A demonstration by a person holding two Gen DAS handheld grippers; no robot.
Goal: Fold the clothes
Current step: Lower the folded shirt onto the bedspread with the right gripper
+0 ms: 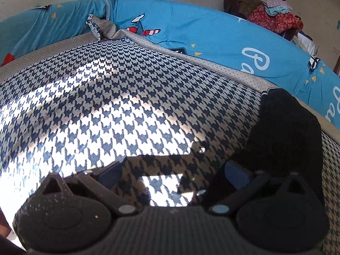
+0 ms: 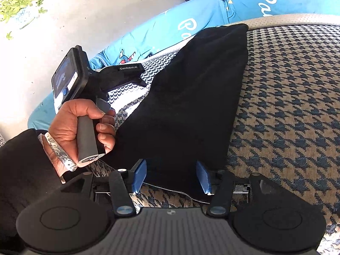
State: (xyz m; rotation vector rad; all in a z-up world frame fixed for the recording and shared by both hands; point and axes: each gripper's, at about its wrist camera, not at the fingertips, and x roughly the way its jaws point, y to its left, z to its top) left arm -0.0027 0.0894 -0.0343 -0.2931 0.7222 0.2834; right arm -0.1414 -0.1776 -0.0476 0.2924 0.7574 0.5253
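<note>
Now | R tongs (image 2: 172, 177) spread, black garment (image 2: 187, 97) between pads, no pinch | L tongs (image 1: 176, 174) spread over houndstooth cloth (image 1: 127, 106), nothing btwn | garment lies on cloth, near blue sheet (image 1: 212, 31) | L hand (image 2: 80, 125) beside garment | clothes pile (image 1: 272, 14) far back

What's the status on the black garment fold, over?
Both hand-held grippers open: left, right. Black garment flat on houndstooth cover. Nothing blocking.
</note>
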